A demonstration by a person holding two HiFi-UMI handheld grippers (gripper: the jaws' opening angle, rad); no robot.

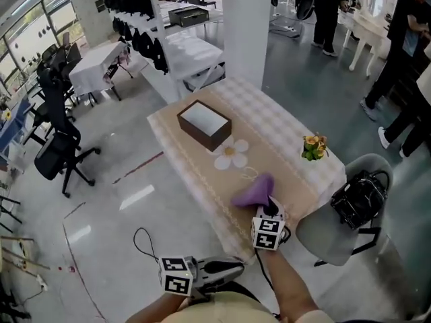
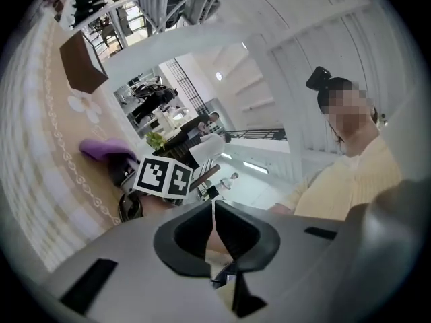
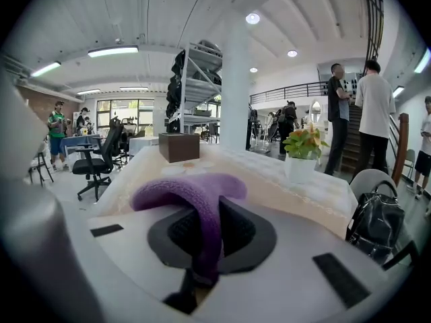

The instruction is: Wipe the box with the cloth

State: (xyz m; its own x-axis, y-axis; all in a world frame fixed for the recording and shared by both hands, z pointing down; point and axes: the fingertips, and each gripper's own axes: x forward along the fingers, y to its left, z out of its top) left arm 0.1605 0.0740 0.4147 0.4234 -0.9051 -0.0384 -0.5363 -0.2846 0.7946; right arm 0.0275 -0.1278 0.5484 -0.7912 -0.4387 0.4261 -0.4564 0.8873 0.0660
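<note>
Right tongs (image 3: 205, 247) clamped on a soft purple cloth (image 3: 188, 194)
It hangs over the beige-covered worktop's (image 1: 283, 136) near end; the dark brown rectangular box (image 1: 204, 124) stands well beyond (white inside); left tongs (image 2: 214, 237) pressed together, empty.

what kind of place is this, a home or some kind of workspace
Most likely a big open-plan office or lab hall, not a home: black office chairs on a polished floor, tall metal shelving beside a white pillar, and several people standing about.
</note>
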